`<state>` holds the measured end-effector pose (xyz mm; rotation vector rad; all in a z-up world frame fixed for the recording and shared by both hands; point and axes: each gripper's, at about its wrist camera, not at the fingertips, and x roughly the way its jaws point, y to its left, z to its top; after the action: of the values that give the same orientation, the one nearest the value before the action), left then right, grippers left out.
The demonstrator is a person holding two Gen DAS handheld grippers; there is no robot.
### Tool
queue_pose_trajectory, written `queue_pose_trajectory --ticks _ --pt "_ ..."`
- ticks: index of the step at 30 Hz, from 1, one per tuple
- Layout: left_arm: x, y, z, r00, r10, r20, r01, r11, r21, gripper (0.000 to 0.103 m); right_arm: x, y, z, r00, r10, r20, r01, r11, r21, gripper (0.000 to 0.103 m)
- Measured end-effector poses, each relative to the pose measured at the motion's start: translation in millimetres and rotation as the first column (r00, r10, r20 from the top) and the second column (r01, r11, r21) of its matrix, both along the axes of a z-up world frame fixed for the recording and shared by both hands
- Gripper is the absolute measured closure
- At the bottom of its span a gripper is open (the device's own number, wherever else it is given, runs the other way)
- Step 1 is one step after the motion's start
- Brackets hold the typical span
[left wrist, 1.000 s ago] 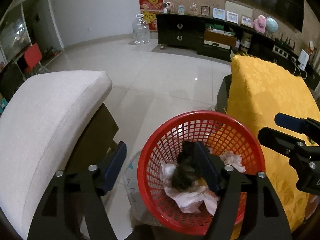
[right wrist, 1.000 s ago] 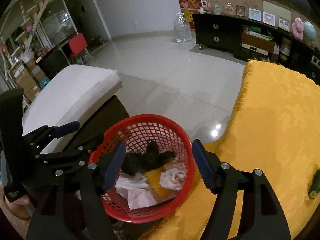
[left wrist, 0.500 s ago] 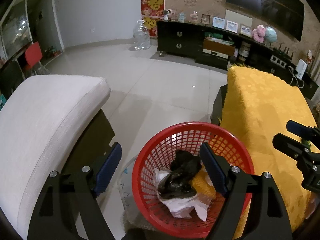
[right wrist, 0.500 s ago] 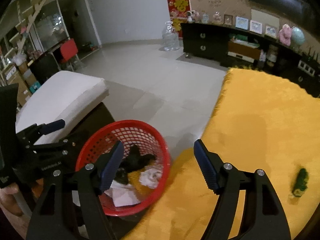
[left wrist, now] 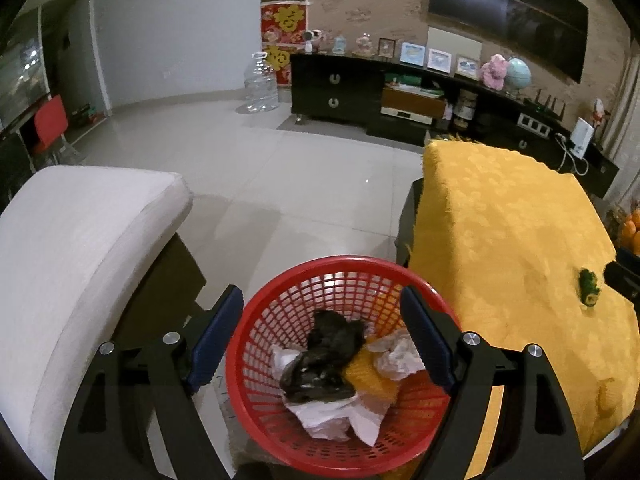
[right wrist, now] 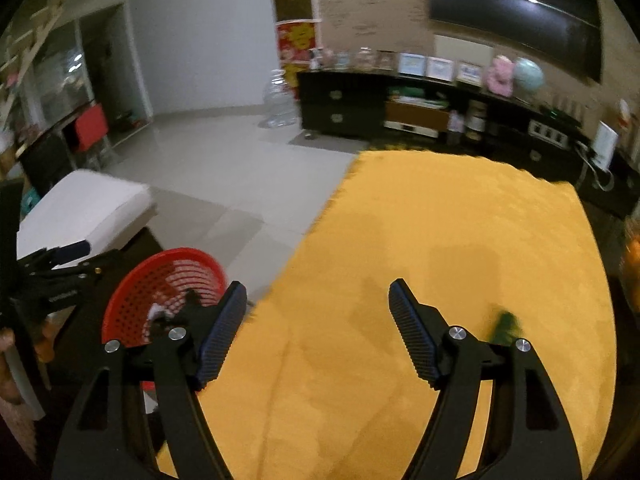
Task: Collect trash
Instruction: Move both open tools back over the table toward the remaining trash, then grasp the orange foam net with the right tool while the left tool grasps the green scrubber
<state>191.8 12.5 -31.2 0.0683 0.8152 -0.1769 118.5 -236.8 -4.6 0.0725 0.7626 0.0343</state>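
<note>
1 red basket point(left wrist: 340, 452) w/ 1 black bag point(left wrist: 324, 356) + white wrappers. 1 green scrap point(left wrist: 588, 291) on yellow cloth point(left wrist: 500, 220) right of basket. Both grippers point(left wrist: 322, 344) point(right wrist: 314, 330) agape, empty. Tiled floor point(left wrist: 280, 184), living rm.

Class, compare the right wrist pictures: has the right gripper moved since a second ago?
Yes. The right gripper has swung away from the red basket, now out over the yellow cloth.
</note>
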Motion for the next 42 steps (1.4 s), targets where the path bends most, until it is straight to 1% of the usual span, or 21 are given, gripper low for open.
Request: queue_pose_trajectory --ticks 7,11,14,21,24,28,33,36,37,39,40,42 --pt "-2.0 -18.9 0.2 0.999 -0.034 -0.001 0.034 0.999 0.003 0.025 -40.7 -56.5 -8.0 0.991 -0.130 -0.014 0.130 0.991 0.025 0.032" --pt "-3.2 -27.8 0.9 0.999 -0.051 -0.002 0.051 0.999 0.002 0.025 -70.2 -86.5 -20.5 0.978 -0.204 -0.044 0.206 0.978 0.040 0.031" --pt "-5.1 -35.7 1.4 0.998 -0.065 -0.002 0.065 0.998 0.001 0.025 -92.2 -102.7 -33.7 0.964 -0.253 -0.077 0.258 0.965 0.054 0.028" --pt "-10.5 -56.2 3.0 0.995 -0.101 0.000 0.101 0.995 -0.007 0.025 -132.9 -124.7 -65.2 0.921 -0.358 -0.152 0.367 0.930 0.032 0.023" --pt "-12.8 -63.2 3.1 0.994 -0.113 -0.002 0.113 0.994 -0.009 0.025 -142.1 -117.7 -80.6 0.911 -0.368 -0.188 0.374 0.927 -0.001 0.022" --pt "-14.0 -68.8 2.7 0.993 -0.122 -0.003 0.122 0.993 -0.010 0.025 -145.7 -110.3 -94.9 0.904 -0.363 -0.226 0.369 0.929 -0.018 0.021" --pt "-13.3 -68.7 3.4 0.993 -0.122 -0.005 0.122 0.992 -0.013 0.025 -145.8 -109.9 -113.1 0.882 -0.375 -0.284 0.380 0.924 -0.042 0.021" --pt "-12.6 -66.8 5.0 0.994 -0.112 -0.006 0.112 0.993 -0.022 0.025 -146.2 -110.6 -117.5 0.876 -0.390 -0.284 0.386 0.919 -0.072 0.022" --pt "-13.0 -65.6 5.3 0.994 -0.110 -0.005 0.110 0.994 -0.024 0.025 -146.8 -110.7 -117.7 0.876 -0.391 -0.283 0.387 0.919 -0.073 0.023" --pt "-13.3 -63.9 5.6 0.994 -0.107 -0.004 0.107 0.994 -0.028 0.025 -147.2 -110.9 -117.5 0.874 -0.397 -0.280 0.389 0.917 -0.087 0.032" --pt "-13.4 -63.6 5.7 0.994 -0.106 -0.003 0.106 0.994 -0.028 0.025 -147.3 -111.0 -117.7 0.872 -0.403 -0.279 0.391 0.915 -0.098 0.032" --pt "-13.8 -64.1 6.3 0.994 -0.109 0.000 0.109 0.994 -0.028 0.025 -147.9 -112.5 -116.6 0.872 -0.404 -0.275 0.395 0.914 -0.090 0.036"
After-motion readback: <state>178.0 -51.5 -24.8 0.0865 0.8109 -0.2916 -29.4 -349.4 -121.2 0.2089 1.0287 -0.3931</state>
